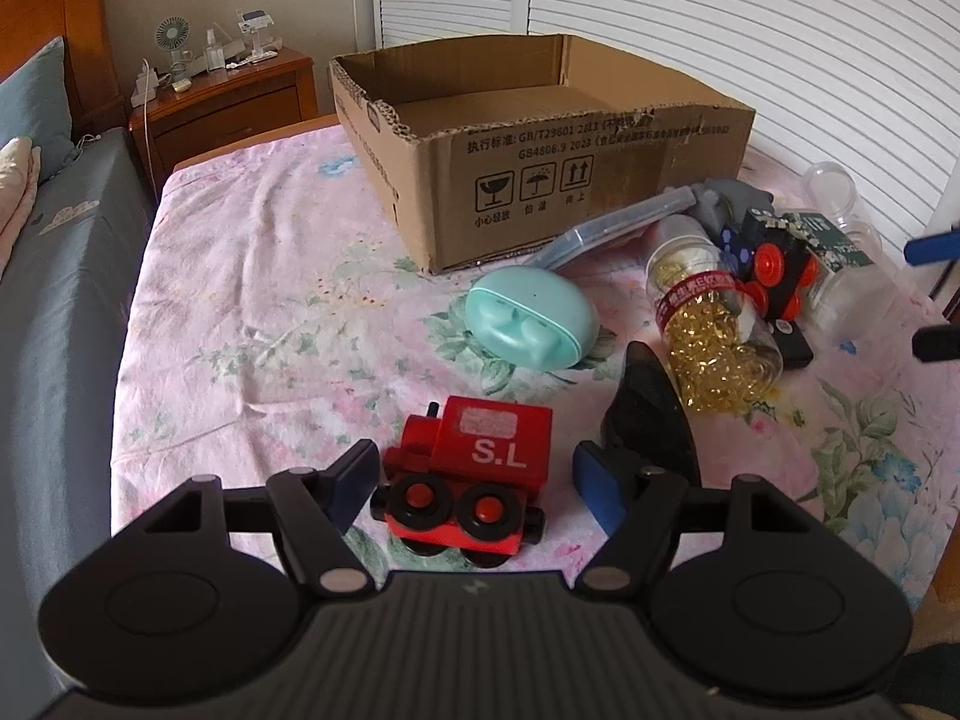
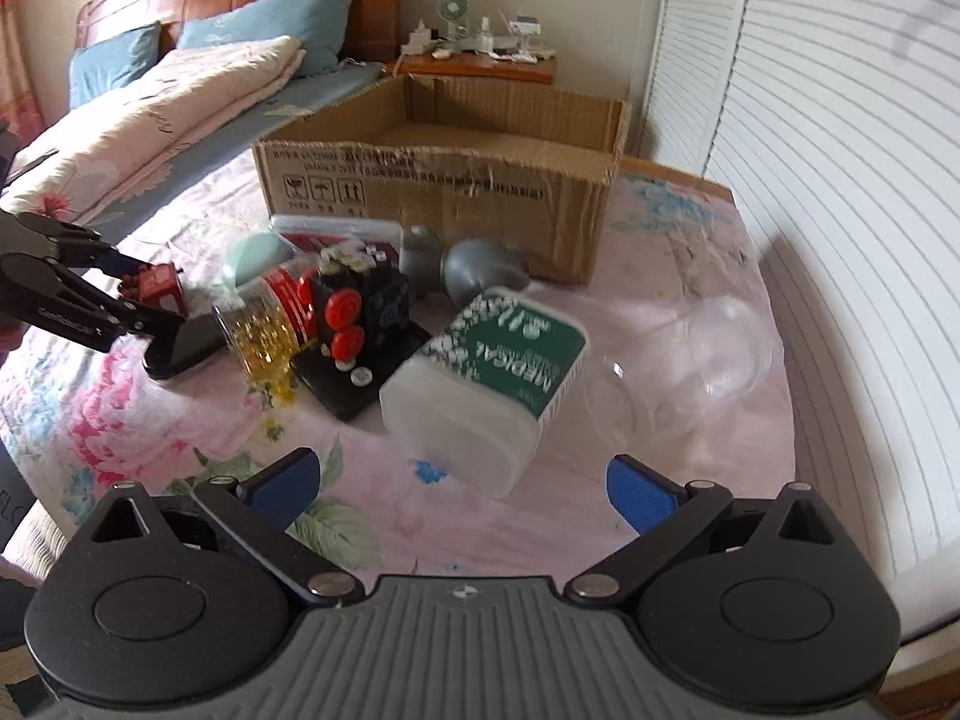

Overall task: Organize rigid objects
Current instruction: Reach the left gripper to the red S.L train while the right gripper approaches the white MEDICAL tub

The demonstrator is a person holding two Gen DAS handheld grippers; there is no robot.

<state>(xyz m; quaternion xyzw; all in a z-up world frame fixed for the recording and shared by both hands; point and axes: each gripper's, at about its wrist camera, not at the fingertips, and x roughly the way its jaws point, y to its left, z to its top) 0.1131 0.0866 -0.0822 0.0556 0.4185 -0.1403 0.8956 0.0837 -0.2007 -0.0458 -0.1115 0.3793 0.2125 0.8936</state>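
A red toy train marked S.L (image 1: 474, 474) stands on the floral cloth between the spread fingers of my open left gripper (image 1: 477, 489); the pads do not touch it. It also shows in the right wrist view (image 2: 157, 285). My right gripper (image 2: 462, 483) is open and empty, just short of a white bottle with a green MEDICAL label (image 2: 486, 387) that lies on its side. An open cardboard box (image 1: 540, 162) stands at the back, seen also in the right wrist view (image 2: 444, 180).
Near the box lie a mint oval case (image 1: 531, 318), a jar of yellow capsules (image 1: 711, 330), a black toy train with red wheels (image 1: 774, 267), a black curved object (image 1: 654, 414), a grey toy (image 2: 480, 267) and clear plastic jars (image 2: 708, 354). A bed and nightstand stand to the left.
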